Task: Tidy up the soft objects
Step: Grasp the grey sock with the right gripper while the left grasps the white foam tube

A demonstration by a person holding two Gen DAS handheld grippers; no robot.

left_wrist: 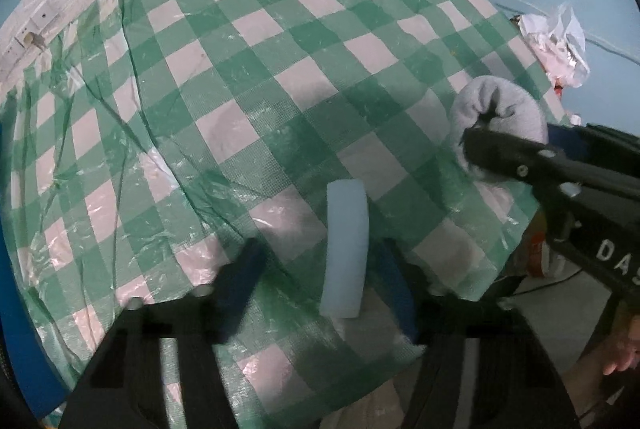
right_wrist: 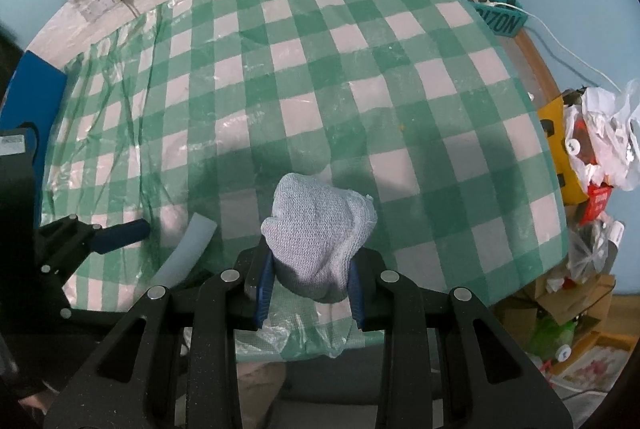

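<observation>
Softly bunched grey knit cloth [right_wrist: 320, 233]

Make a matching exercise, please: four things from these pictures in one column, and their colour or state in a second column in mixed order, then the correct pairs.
Column one:
1. knitted cloth bundle
2. pale strip
3. tablecloth
4. left gripper

Column two:
A. green and white checks
B. lying flat on the table, between two blue pads
C. squeezed between the pads of the right gripper
D. jaws apart, pads not pressing on anything

Pairs: 1-C, 2-B, 3-A, 4-D
</observation>
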